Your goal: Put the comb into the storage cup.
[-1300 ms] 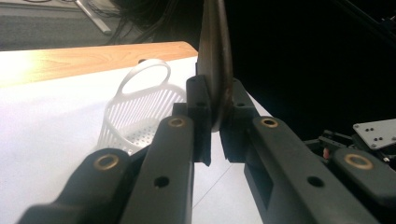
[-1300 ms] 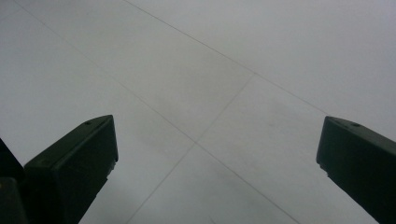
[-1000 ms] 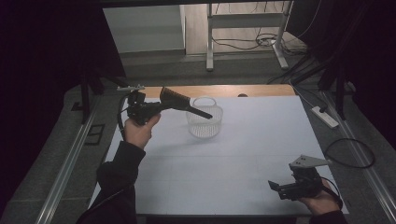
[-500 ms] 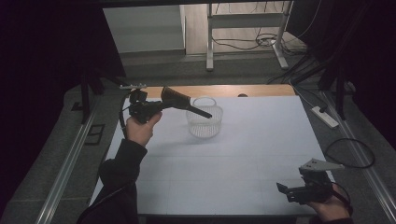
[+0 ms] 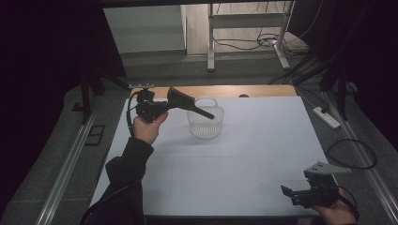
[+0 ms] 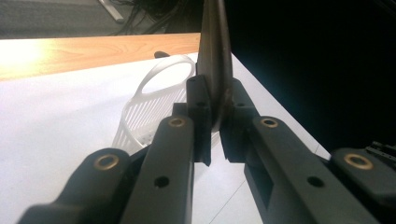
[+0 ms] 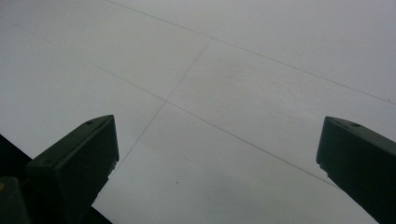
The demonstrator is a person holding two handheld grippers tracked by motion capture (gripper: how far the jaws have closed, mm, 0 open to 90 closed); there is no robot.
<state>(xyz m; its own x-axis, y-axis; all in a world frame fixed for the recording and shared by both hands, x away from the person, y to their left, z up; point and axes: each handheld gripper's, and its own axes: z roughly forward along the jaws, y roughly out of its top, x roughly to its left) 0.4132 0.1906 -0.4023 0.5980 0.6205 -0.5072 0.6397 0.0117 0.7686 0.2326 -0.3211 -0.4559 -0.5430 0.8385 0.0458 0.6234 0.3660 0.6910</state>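
Observation:
My left gripper (image 5: pixel 170 103) is held up at the back left of the white table (image 5: pixel 244 164), shut on a dark flat tool (image 5: pixel 184 101). The tool's narrow end slants down over the rim of a white slotted plastic basket (image 5: pixel 205 124). In the left gripper view the jaws of the left gripper (image 6: pixel 215 100) pinch the tool's thin edge (image 6: pixel 215 42), with the basket (image 6: pixel 149 107) behind and to the left. My right gripper (image 5: pixel 288 192) is low at the table's near right corner. In the right gripper view it (image 7: pixel 218 123) stands open over bare table (image 7: pixel 233 70).
A wooden strip (image 5: pixel 225 90) runs along the table's far edge. A power strip (image 5: pixel 326 117) and a looped cable (image 5: pixel 352 152) lie on the floor to the right. Metal frame legs (image 5: pixel 211 42) stand beyond the table.
The right gripper has drifted a little toward the table's near right corner. The left gripper and the tool have kept their place over the basket.

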